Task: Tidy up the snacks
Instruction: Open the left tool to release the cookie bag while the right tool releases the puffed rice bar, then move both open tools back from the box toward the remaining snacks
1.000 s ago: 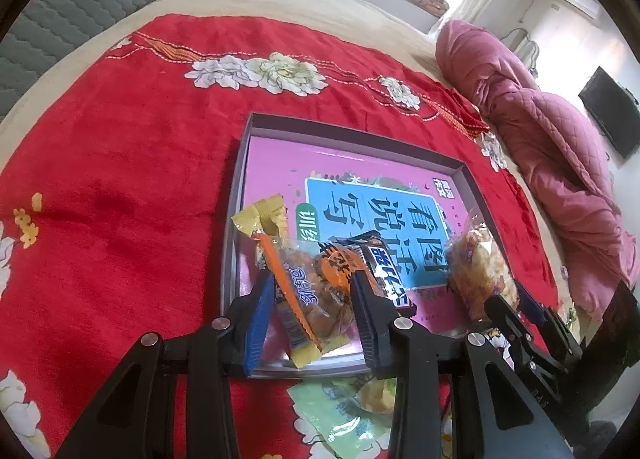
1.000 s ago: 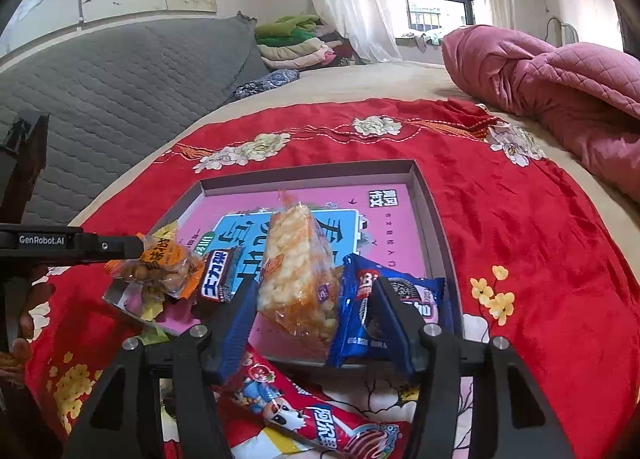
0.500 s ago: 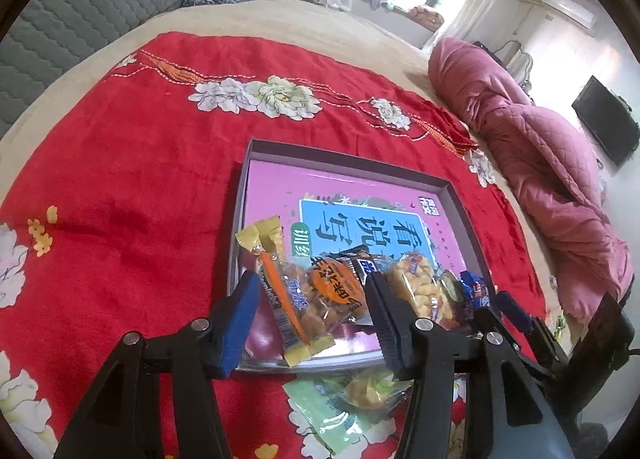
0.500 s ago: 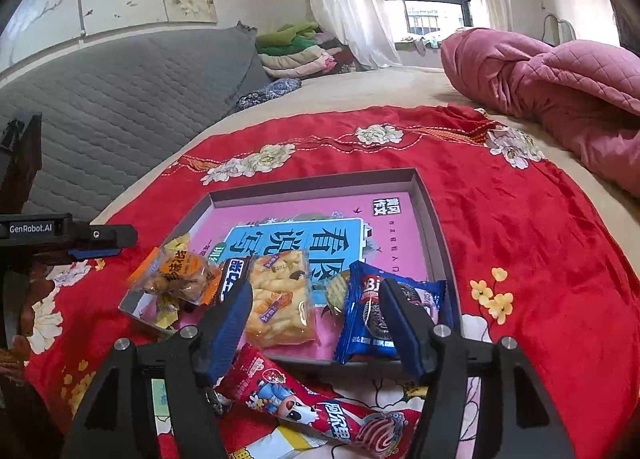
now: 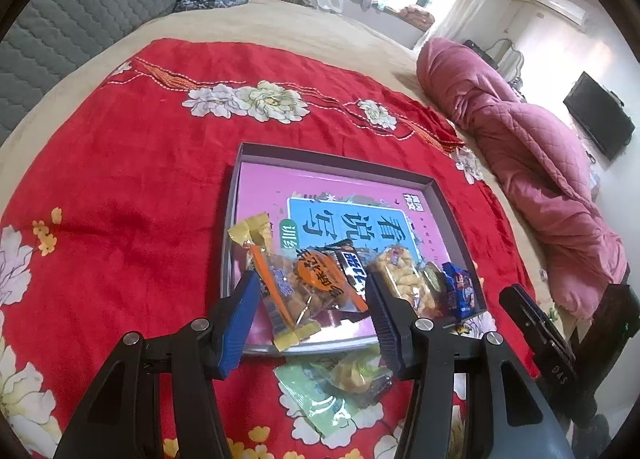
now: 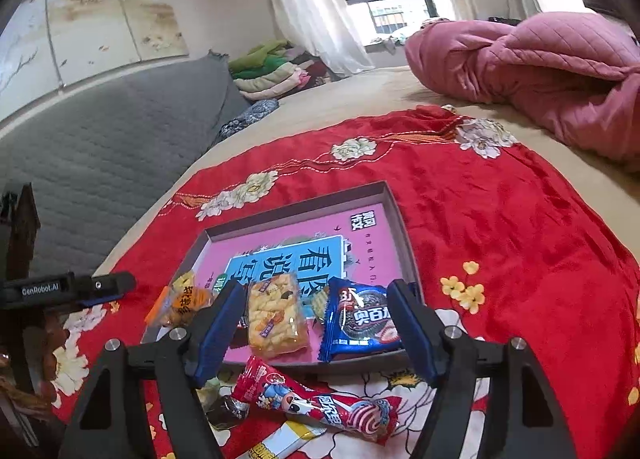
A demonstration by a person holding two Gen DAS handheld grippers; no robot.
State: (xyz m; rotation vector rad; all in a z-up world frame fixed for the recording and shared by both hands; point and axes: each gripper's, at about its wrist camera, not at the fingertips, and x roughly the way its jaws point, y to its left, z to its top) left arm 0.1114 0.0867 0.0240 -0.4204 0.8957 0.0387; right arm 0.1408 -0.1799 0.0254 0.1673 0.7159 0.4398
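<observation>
Lying in tray (image 6: 404, 227): orange, yellow, blue snack packets (image 6: 276, 317); both grippers' fingers spread, empty

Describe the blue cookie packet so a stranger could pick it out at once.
On the red floral blanket lies a shallow box with a pink book cover as its floor. The blue cookie packet sits at the box's near edge, beside a clear packet of yellow puffed sticks. It alone is blue and shows a dark sandwich cookie.
</observation>
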